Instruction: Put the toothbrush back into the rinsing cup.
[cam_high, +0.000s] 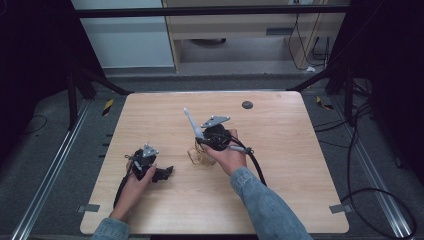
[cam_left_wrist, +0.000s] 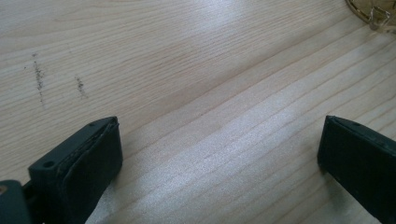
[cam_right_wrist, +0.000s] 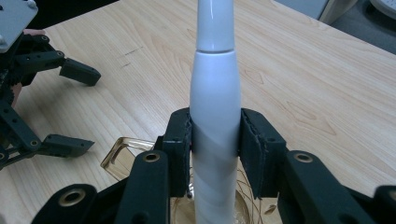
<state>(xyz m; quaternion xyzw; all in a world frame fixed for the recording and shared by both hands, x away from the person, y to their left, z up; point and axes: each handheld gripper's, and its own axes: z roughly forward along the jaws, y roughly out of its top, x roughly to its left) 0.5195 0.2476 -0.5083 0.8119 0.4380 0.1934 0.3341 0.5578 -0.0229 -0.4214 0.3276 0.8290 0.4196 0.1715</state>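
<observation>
High view: two forearms came in from bottom; left gripper (cam_high: 150, 167) rested low on table (cam_high: 280, 150), right gripper (cam_high: 212, 137) raised, tilted, clamping one white toothbrush (cam_high: 192, 122) over one clear glass cup (cam_high: 200, 156).
Left gripper view: jaws wide apart, nothing btwn, cup edge (cam_left_wrist: 373, 14) at top right.
Right gripper view: jaws closed on toothbrush handle (cam_right_wrist: 214, 93) above cup (cam_right_wrist: 121, 156); left gripper (cam_right_wrist: 70, 107) spread open nearby.
</observation>
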